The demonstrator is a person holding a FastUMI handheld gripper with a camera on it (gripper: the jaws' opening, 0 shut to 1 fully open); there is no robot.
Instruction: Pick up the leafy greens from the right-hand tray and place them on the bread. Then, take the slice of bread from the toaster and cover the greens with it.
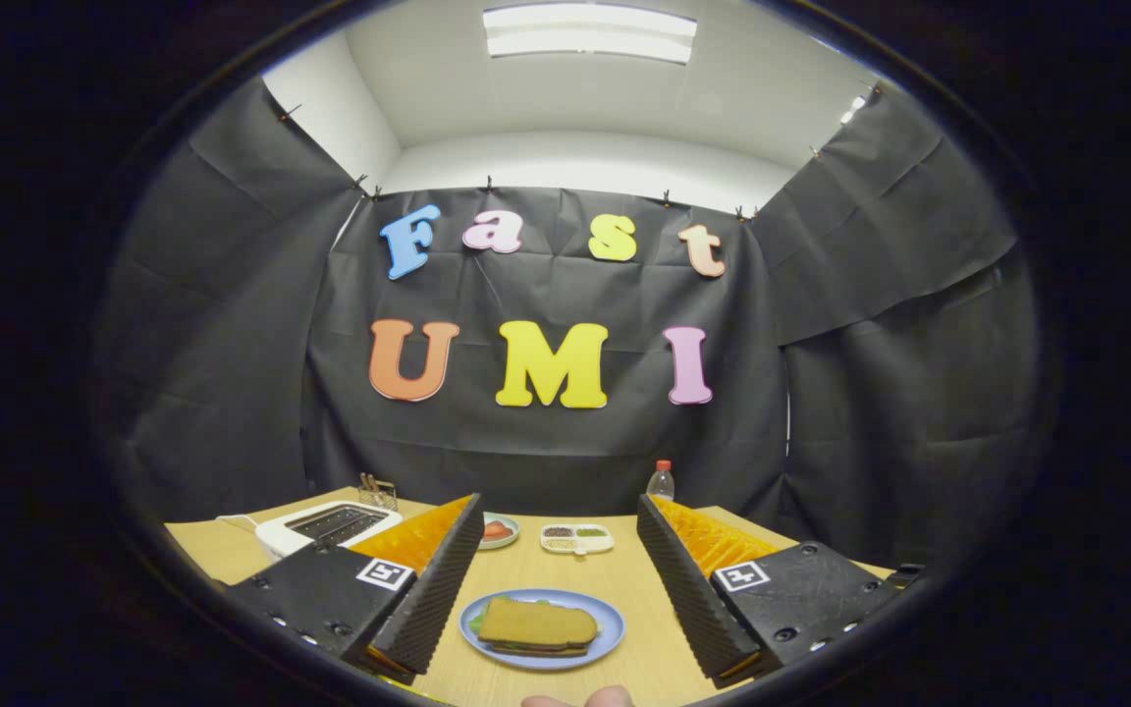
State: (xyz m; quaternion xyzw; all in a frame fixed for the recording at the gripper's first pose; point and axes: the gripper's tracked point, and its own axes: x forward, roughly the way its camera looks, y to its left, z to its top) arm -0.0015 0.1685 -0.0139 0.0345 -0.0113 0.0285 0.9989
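Fingertips of a person (580,698) show at the very near edge, just before the gripper (558,589). Its two fingers stand wide apart and hold nothing. Between them, on the wooden table (565,579), sits a blue plate (609,633) with the sandwich: a top slice of bread (538,623) lies flat over a lower slice, and a thin line of leafy greens (523,645) shows between them at the near side. The long axis of the bread runs across, from one finger to the other. Beyond the plate there is a small divided tray (576,538) with dark and green fillings, and beside it a small dish (499,531) with something red. Behind the left finger stands a white toaster (328,525). Farther back, near the wall, stands a bottle with a red cap (661,482).
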